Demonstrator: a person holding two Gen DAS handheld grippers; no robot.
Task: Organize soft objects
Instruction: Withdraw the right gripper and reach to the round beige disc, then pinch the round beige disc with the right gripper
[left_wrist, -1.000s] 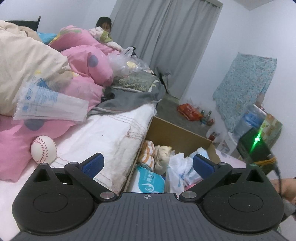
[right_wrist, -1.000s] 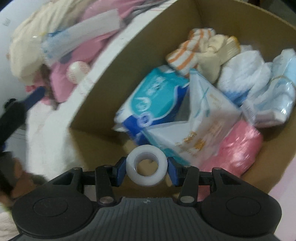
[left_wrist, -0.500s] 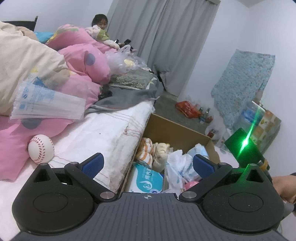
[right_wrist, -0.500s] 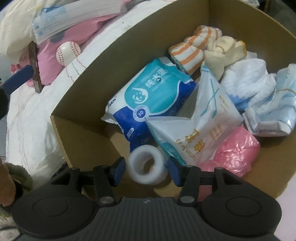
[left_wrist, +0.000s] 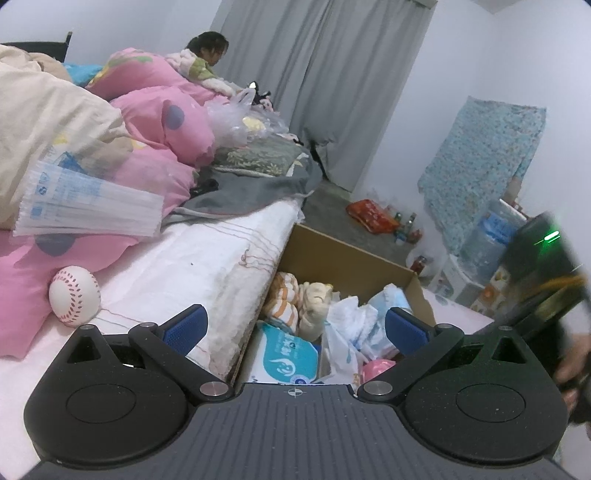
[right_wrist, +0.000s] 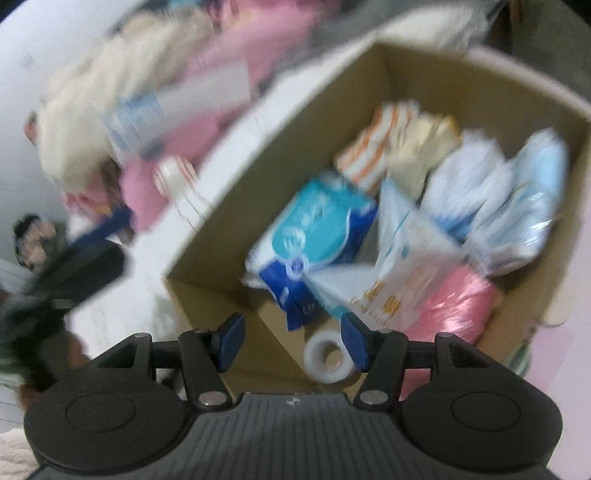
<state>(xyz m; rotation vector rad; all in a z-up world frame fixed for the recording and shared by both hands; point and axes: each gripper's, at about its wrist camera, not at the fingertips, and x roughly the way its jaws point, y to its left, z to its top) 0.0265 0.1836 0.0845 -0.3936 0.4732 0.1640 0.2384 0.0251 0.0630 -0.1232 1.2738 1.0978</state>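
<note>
Beside the bed (left_wrist: 207, 258), our right gripper (right_wrist: 291, 341) has just been opening its jaws, the white tape roll (right_wrist: 325, 356) lies loose on the cardboard box (right_wrist: 332, 122) floor, and we risk snagging it while withdrawing, while the left gripper (left_wrist: 293, 328) hangs wide, empty.

Home bedroom: unmade bed (left_wrist: 207, 258), pink quilt (left_wrist: 155, 122), grey curtains (left_wrist: 332, 74).

White walls (left_wrist: 461, 55); grey curtains (left_wrist: 332, 74) hang floor-length at the far side. Patterned blue cloth (left_wrist: 480, 166) on right wall. Bed (left_wrist: 192, 258) at left.
</note>
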